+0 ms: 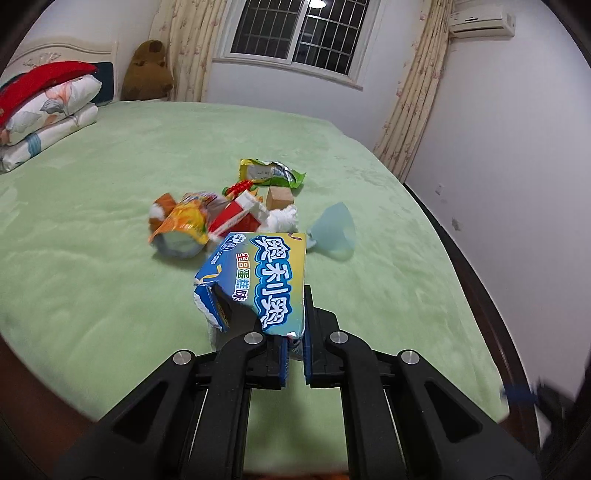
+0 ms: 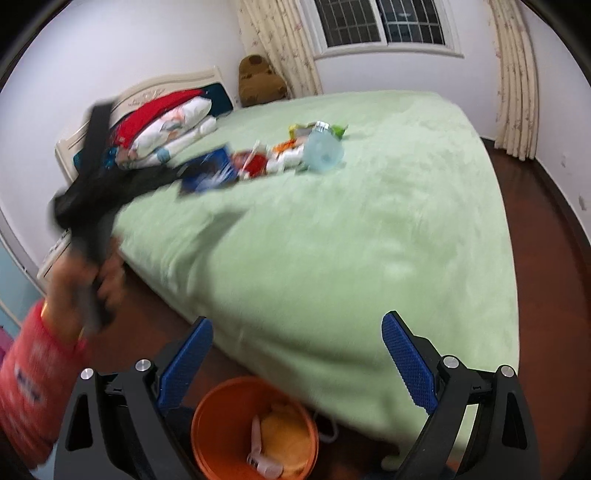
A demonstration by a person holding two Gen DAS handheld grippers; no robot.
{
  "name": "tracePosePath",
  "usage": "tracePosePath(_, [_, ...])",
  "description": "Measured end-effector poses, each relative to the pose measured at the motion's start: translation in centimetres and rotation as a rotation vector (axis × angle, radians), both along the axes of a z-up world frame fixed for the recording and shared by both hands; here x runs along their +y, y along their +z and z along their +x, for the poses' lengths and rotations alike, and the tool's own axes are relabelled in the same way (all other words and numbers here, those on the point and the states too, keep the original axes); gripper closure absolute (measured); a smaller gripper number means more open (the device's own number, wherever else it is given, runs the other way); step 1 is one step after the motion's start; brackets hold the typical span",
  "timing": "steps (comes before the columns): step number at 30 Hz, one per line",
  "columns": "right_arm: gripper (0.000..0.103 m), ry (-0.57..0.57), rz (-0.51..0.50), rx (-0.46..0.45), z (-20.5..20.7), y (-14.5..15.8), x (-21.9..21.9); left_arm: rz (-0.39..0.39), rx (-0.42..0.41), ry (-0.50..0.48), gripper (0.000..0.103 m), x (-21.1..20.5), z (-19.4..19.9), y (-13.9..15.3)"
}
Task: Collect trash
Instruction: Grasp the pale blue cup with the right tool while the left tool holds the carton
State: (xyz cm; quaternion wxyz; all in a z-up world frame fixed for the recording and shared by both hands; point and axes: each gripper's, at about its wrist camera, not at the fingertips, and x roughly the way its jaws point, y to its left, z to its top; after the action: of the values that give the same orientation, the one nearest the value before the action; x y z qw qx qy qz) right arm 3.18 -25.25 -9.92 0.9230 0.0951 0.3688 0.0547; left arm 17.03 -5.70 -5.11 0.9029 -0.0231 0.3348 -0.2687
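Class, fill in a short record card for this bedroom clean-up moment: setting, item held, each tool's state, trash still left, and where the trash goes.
setting: green plush bed cover in a bedroom with a barred window
item held: torn blue and yellow cardboard snack box
left tool: shut on the box, lifted above the bed
right tool: open, empty
trash left: pile of crumpled wrappers and a pale blue plastic bag on the bed
destination: orange plastic bucket on the floor, already holding some trash
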Motion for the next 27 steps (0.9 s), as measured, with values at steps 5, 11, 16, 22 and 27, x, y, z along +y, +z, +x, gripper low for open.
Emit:
tracePosePath(5, [0.012, 0.018, -0.055, -0.079, 5.8, 2.1, -0.1, 0.046, -0.002, 0.016, 0.098, 2.0, -4.2, -0.1])
tracePosePath(11, [0.012, 0.023, -0.067, -0.051, 16.5, 2.3, -0.2, 0.07, 0.055, 0.029, 0.098, 4.0, -7.2, -1.4])
tracePosePath(16, [0.015, -0.01, -0.128, -0.001, 24.5, 0.9, 0.6, 0.063, 0.109, 0.044, 0.098, 5.4, -8.5, -3.3])
tracePosePath(22, [0.068, -0.04, -0.092, 0.109, 29.6, -0.7, 0.9, 0.036, 0.145, 0.063, 0.098, 6.7, -8.7, -4.0])
tracePosePath(27, [0.099, -0.05, -0.076, 0.135, 29.2, -1.0, 1.0, 0.028, 0.144, 0.072, 0.098, 7.0, -8.6, -3.5])
